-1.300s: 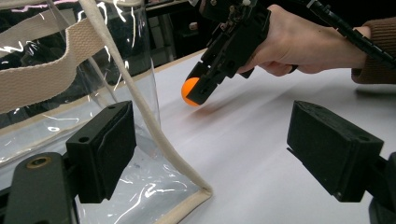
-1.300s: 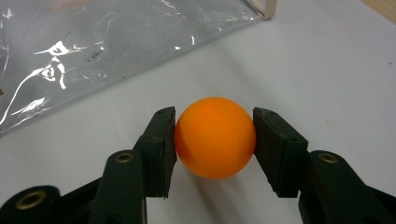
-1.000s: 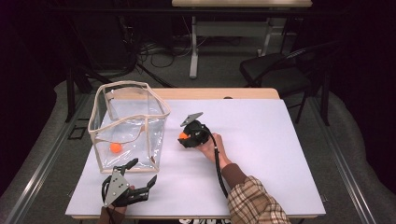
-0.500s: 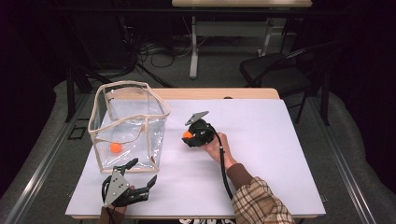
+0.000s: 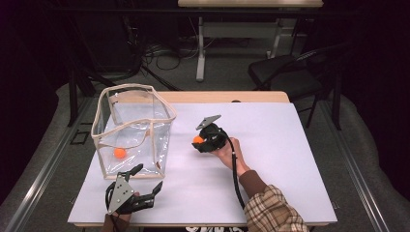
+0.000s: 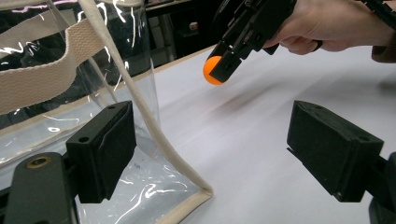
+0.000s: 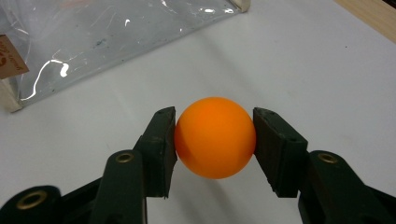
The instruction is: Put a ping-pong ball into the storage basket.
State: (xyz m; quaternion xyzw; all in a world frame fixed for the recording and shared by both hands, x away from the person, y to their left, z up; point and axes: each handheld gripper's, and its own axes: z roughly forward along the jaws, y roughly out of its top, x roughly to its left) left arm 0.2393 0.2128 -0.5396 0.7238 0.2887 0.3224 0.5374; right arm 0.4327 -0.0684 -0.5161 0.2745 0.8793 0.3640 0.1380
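high view: right hand-held gripper (image 5: 199,141) clamps orange ball (image 5: 197,139) right of clear bag (image 5: 133,126), likely bound for it; second ball (image 5: 119,153) inside; white counter (image 5: 290,159), dark room, chair (image 5: 285,77) | left gripper view: left hand-held gripper (image 6: 210,158) gapes wide at bag corner (image 6: 154,135), likely steadying | right gripper view: pads (image 7: 163,140) pinch ball (image 7: 215,136) above counter

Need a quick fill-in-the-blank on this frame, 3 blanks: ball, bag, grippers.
1. The right gripper is shut on an orange ____.
2. A second orange ball lies inside the clear ____.
3. The left gripper has its fingers ____, with nothing between them.

Missing words: ball; bag; open
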